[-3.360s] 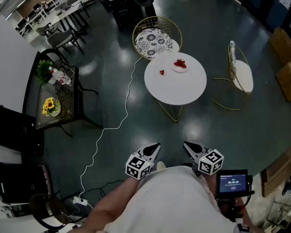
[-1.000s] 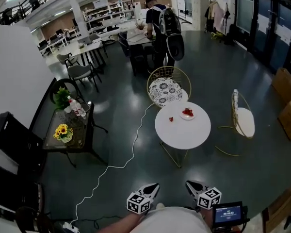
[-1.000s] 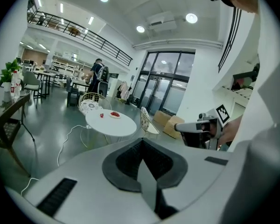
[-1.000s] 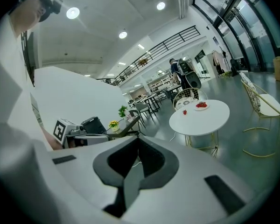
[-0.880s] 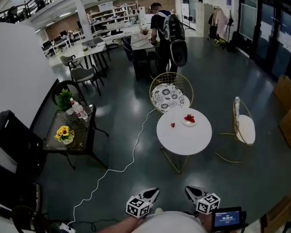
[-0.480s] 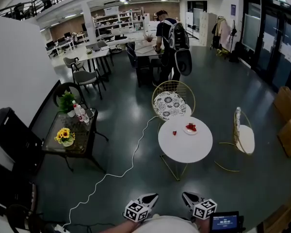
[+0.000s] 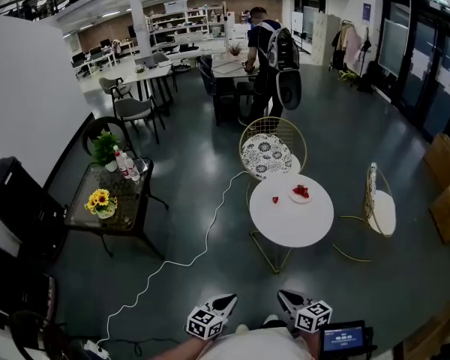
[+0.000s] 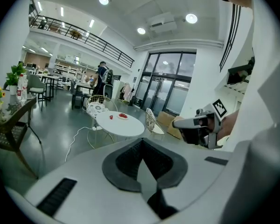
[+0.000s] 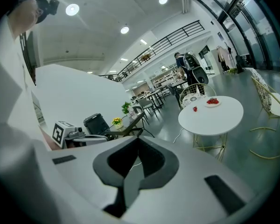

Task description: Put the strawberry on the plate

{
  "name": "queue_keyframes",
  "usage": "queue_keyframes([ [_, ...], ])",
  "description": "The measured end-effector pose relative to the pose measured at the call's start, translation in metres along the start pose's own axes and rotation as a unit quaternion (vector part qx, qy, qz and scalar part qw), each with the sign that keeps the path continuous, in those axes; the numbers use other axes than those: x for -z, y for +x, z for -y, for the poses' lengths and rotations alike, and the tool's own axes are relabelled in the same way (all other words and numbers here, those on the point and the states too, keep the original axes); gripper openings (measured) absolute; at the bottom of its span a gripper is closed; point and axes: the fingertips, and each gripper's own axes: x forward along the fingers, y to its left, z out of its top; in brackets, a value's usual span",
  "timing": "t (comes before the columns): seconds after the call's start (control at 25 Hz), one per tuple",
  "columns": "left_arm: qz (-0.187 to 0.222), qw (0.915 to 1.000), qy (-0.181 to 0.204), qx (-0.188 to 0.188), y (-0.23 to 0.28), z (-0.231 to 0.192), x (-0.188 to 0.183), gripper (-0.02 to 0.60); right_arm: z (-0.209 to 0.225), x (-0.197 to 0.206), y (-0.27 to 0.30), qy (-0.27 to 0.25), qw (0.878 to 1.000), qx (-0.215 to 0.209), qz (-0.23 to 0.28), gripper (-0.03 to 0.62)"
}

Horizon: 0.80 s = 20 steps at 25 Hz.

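Head view: L gripper & R gripper both w/ jaws together, nothing betw. them, while the loose strawberry sits on the round white desk well ahead of both jaws, just left of the plate w/ more berries.

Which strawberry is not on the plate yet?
The lone strawberry. It lies by itself on the bare white table, left of the plate in the head view. The other strawberries sit on the plate.
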Motion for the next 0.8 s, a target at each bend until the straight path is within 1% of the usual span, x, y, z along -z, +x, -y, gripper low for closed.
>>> queue_keyframes([
  [0.16,0.006,0.9997,-0.015,-0.018,-0.001,-0.01,-0.003,0.005,0.005,-0.002,0.011,0.003,1.0,-0.007,-0.014,0.008],
  [0.36,-0.006,0.9993,-0.021,-0.031,0.006,-0.026,-0.001,0.005,0.007,-0.013,0.041,0.004,0.999,-0.029,-0.02,0.008],
  [0.56,-0.006,0.9991,-0.015,-0.039,0.029,-0.042,-0.026,0.005,0.03,-0.036,0.063,0.006,0.999,-0.037,-0.025,0.008],
  [0.8,-0.011,0.9993,0.002,-0.036,0.077,-0.062,-0.062,0.005,0.071,-0.071,0.087,0.009,0.999,-0.04,-0.011,0.008],
])
